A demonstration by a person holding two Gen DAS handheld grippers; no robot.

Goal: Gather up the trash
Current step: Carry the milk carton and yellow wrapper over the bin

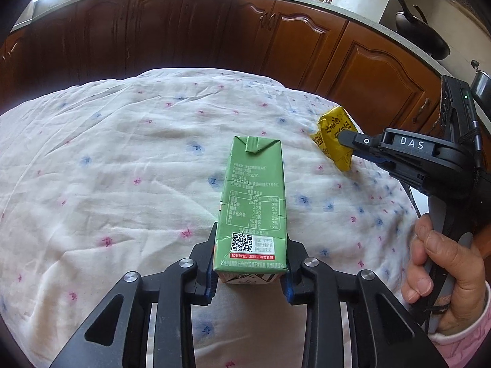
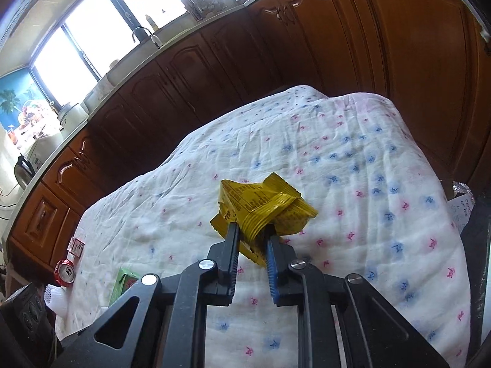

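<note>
My left gripper (image 1: 250,257) is shut on a green milk carton (image 1: 253,202), held by its lower end with its folded top pointing away over the flowered cloth. My right gripper (image 2: 253,234) is shut on a crumpled yellow snack wrapper (image 2: 264,208), held just above the cloth. In the left wrist view the right gripper (image 1: 345,141) comes in from the right with the wrapper (image 1: 333,136) at its tip. The carton (image 2: 122,285) also shows at the lower left of the right wrist view.
A table under a white cloth with pink and blue flowers (image 1: 122,159) fills the middle. A red can (image 2: 65,273) and a small white paper (image 2: 76,247) lie near the table's left edge. Wooden kitchen cabinets (image 1: 214,30) stand behind. A dark bag edge (image 2: 478,245) is at the right.
</note>
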